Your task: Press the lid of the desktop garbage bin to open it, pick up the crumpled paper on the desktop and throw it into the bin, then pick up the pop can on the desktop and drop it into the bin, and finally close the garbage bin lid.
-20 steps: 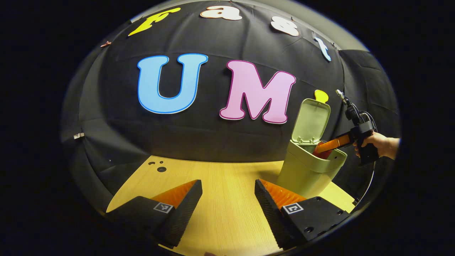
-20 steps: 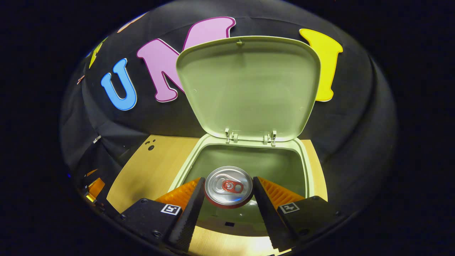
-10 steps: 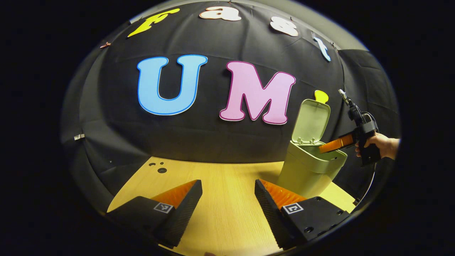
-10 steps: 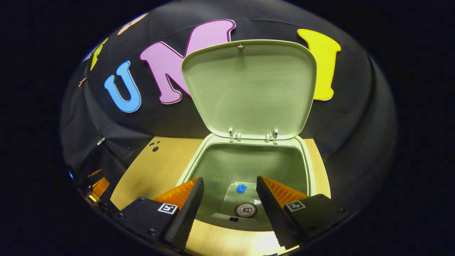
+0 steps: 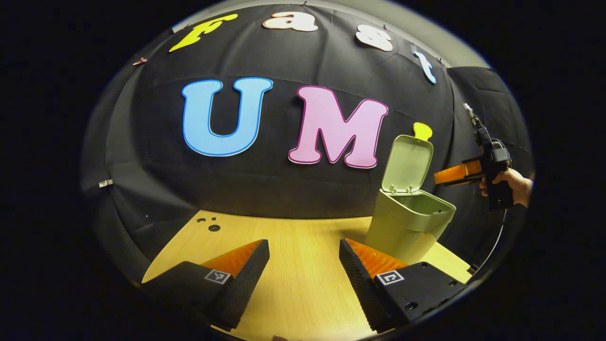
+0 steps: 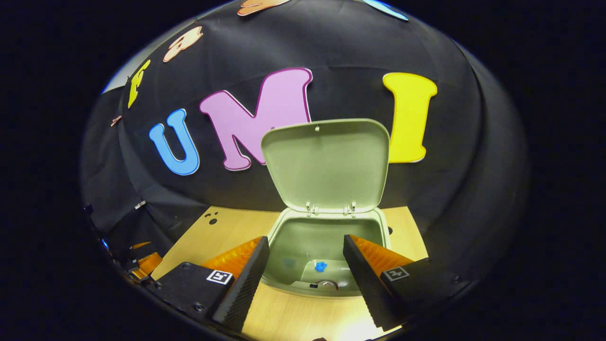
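Pop can (image 6: 326, 284) lies at the bottom of the green bin (image 6: 326, 255), top end up toward my camera, w/ blue paper wad (image 6: 321, 266) just beside it. Lid (image 6: 326, 163) stands upright, mouth unobstructed. My right gripper (image 6: 305, 270) hangs above the rim, jaws apart, empty; left gripper (image 5: 303, 270) open over bare table (image 5: 303, 237).

Pop can (image 6: 326, 284) inside the bin (image 6: 326, 237): just a sliver of its top shows, rest hidden behind the front rim. Blue bit (image 6: 321, 266) on bin floor too small to ID. In left gripper view, bin interior (image 5: 416, 204) is hidden by its wall; person's hand (image 5: 513, 182) cut off at the wrist by pic edge.
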